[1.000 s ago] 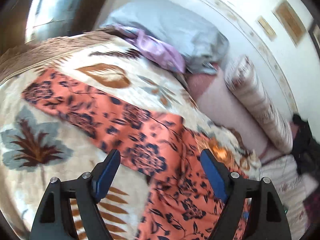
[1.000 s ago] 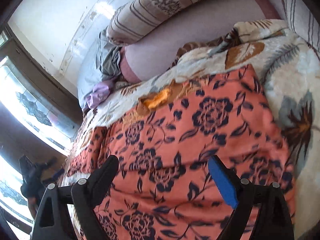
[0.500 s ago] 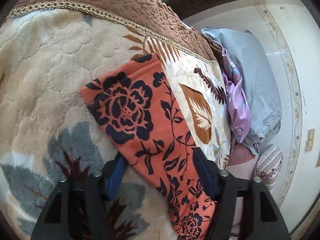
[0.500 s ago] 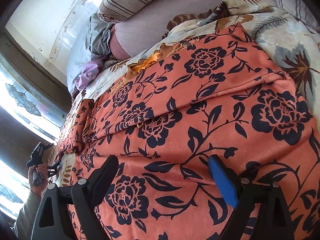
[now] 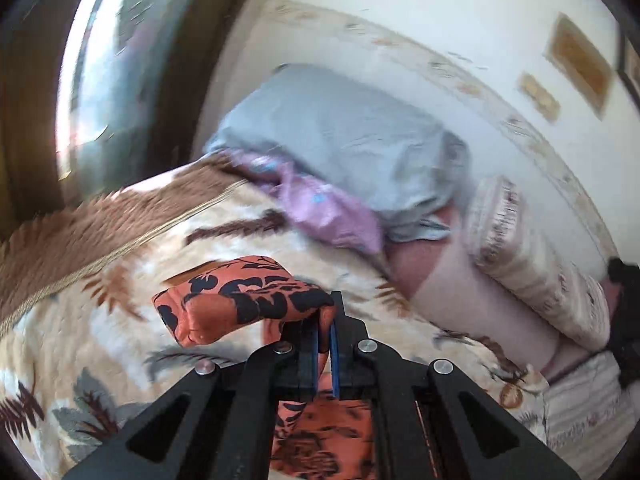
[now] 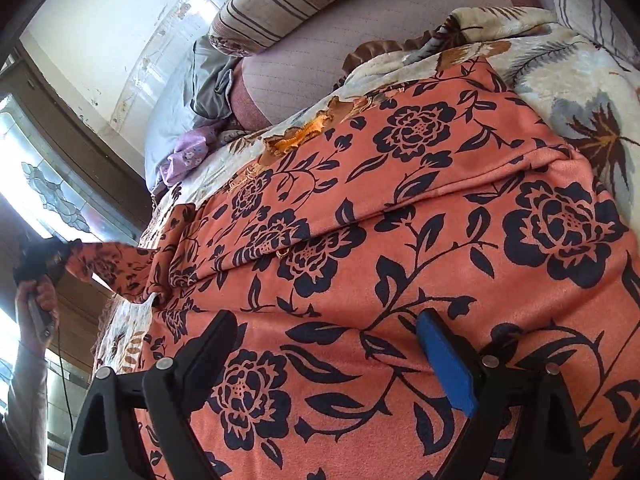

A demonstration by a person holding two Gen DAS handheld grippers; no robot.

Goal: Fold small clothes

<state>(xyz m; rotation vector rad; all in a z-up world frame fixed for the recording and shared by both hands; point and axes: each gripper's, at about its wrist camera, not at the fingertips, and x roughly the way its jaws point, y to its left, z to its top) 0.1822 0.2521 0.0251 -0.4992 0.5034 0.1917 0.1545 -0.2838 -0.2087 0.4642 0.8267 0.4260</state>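
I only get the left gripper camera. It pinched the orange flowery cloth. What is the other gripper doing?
Observer: The right gripper is open, low over the orange flowery cloth, not pinching it.
Child: Is the cloth big?
Observer: Yes, it spreads across the leaf-print blanket, with a fold line running across its middle.
Child: Can you see my gripper from there?
Observer: Yes, the left gripper is at the far left, holding one end of the cloth lifted off the bed.

Leaf-print blanket (image 5: pixel 120 344), grey pillow (image 5: pixel 344 136), possibly lilac cloth (image 5: pixel 328 212), striped bolster (image 6: pixel 280 4).
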